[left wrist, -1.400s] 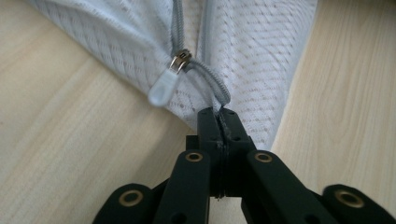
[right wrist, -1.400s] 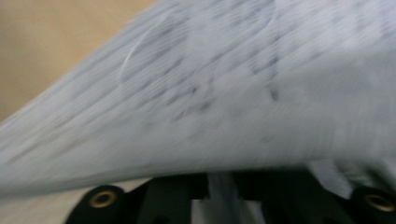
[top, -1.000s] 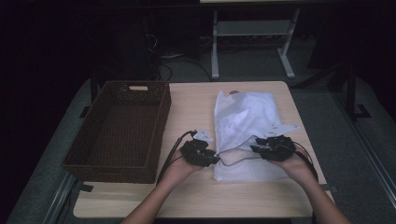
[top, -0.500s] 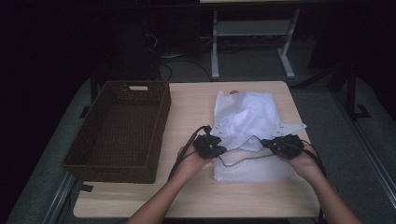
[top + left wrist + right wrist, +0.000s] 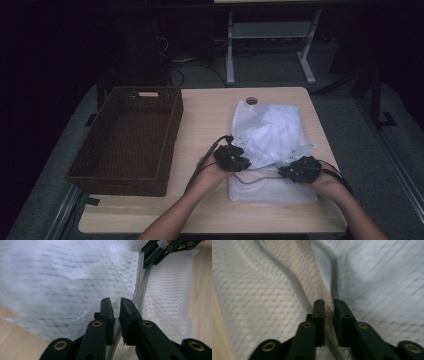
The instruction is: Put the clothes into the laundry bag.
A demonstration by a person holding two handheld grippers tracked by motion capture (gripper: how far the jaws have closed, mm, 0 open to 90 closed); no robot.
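A white mesh bag (image 5: 270,132) lies on the wooden table (image 5: 205,110), its near part spread flat. My left gripper (image 5: 244,162) is at the bag's left side and my right gripper (image 5: 286,172) at its near right, tips facing each other. In the left gripper view, the left gripper (image 5: 115,301) shows a narrow gap with the bag's pale edge band (image 5: 140,290) running into it; the right gripper (image 5: 162,250) is farther off. The right gripper (image 5: 329,302) has the same narrow gap over a grey band (image 5: 287,275). Both pairs of jaws have just been opening.
A dark wicker basket (image 5: 125,135) stands on the table's left half, empty as far as I can see. A round hole (image 5: 251,100) sits in the tabletop behind the bag. Cables trail from both grippers toward the front edge. A metal stand (image 5: 230,50) is on the floor beyond.
Both hands shifted right along the bag's near part, then the right hand dropped toward the front. The bag's near section now lies flatter and longer toward the table's front edge.
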